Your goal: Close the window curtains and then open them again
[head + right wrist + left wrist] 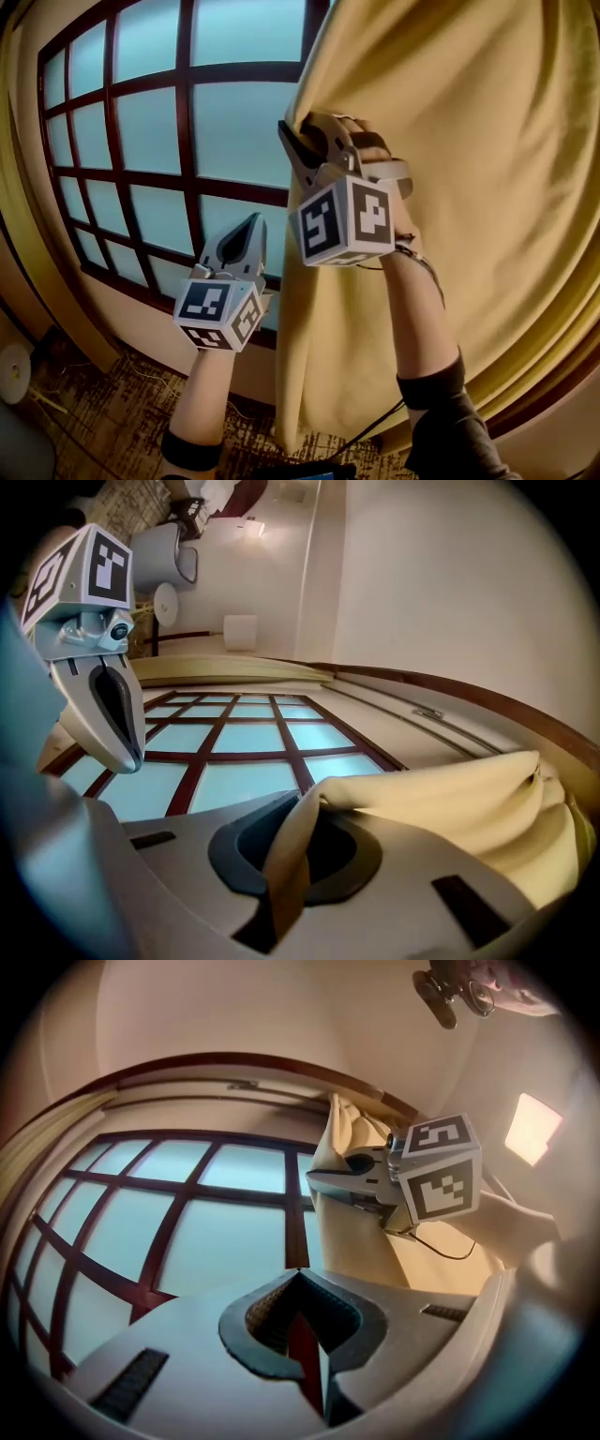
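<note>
Yellow cloth, the curtain [469, 187], hangs bunched at three o'clock of the window [150, 141], its leading edge pinched tight in the right gripper [300, 141]. The left gripper [248, 230], at seven o'clock of the right one, has its jaws pressed together on nothing. That thin fold could slip from the pads if the pull turns sharp. A cable [375, 427] trails at six o'clock below the right wrist and may snag; the left gripper itself stands in the curtain's path across the glass.
</note>
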Demonstrator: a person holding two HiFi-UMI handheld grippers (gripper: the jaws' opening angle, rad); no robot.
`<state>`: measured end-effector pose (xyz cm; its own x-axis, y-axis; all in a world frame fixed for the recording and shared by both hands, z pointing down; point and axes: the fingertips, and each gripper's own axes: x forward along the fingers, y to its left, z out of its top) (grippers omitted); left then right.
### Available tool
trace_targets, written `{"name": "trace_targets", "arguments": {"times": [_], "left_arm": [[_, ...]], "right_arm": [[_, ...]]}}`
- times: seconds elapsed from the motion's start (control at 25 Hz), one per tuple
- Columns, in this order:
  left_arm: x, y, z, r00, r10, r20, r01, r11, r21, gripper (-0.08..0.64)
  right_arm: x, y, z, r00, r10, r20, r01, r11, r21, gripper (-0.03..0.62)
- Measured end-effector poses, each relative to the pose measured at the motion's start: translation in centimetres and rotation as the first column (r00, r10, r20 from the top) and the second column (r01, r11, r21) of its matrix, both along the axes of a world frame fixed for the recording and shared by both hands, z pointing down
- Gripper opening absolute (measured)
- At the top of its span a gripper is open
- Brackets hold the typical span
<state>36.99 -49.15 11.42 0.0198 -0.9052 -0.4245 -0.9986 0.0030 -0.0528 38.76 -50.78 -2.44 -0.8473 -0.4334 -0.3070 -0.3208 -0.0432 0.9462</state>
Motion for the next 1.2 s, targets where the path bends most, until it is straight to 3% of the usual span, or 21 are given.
{"name": "trace_targets", "arguments": {"times": [0.24, 0.52, 1.2], "left_arm": [[-7.6, 3.5, 0.2, 0.999, -0.035, -0.02, 0.035, 0.999, -0.02, 0.0], [-13.8, 6.9, 0.3, 0.998, -0.05, -0.039, 0.049, 0.998, -0.03, 0.0], [-15.4, 5.4, 2.2, 0.998, -0.061, -0.021, 0.059, 0.995, -0.076, 0.0]], "right_arm": [[-9.1, 3.3, 0.0, 0.999, -0.039, -0.015, 0.039, 0.999, -0.004, 0.025], [-14.8, 7.0, 0.0, 0.999, -0.037, -0.013, 0.037, 0.999, 0.0, 0.025], [-14.4, 4.5, 0.4, 0.999, -0.009, 0.038, 0.01, 1.0, -0.029, 0.029]]}}
